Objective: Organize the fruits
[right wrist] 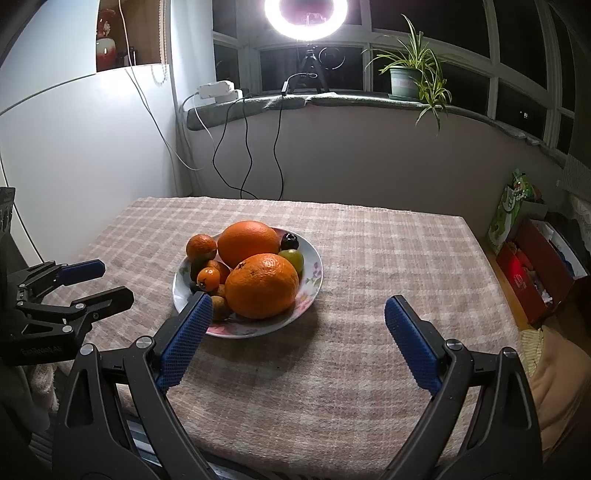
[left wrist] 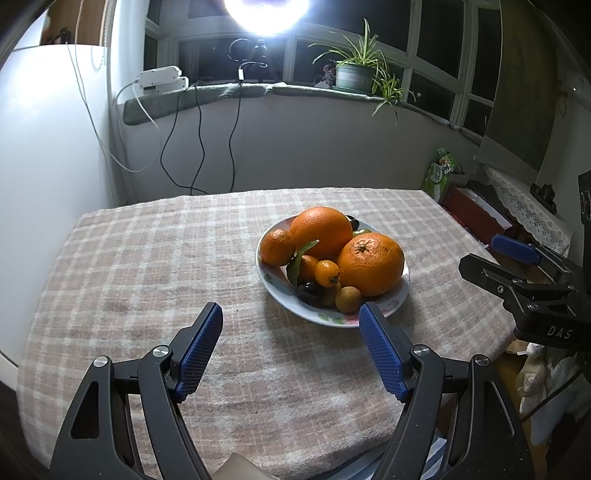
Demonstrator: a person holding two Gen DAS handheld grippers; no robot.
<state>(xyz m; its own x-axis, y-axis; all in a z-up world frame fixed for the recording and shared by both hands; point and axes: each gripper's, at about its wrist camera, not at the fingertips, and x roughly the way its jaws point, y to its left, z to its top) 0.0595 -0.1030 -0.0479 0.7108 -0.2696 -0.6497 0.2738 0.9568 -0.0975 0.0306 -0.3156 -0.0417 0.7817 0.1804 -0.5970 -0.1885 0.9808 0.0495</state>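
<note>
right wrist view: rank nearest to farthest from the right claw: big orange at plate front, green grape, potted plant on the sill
1. Big orange, plate front, just left of the open right claw.
2. Green grape, behind it at the plate's right.
3. Potted plant, on the far windowsill, upper right.

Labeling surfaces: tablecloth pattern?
Pink-beige and white plaid tablecloth; clearest in right wrist view.

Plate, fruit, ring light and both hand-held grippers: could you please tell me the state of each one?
Plate: resting on the tablecloth, heaped with fruit.
Big oranges: piled on the plate, untouched.
Ring light: switched on.
Left hand-held gripper: open, empty.
Right hand-held gripper: open, empty.
</note>
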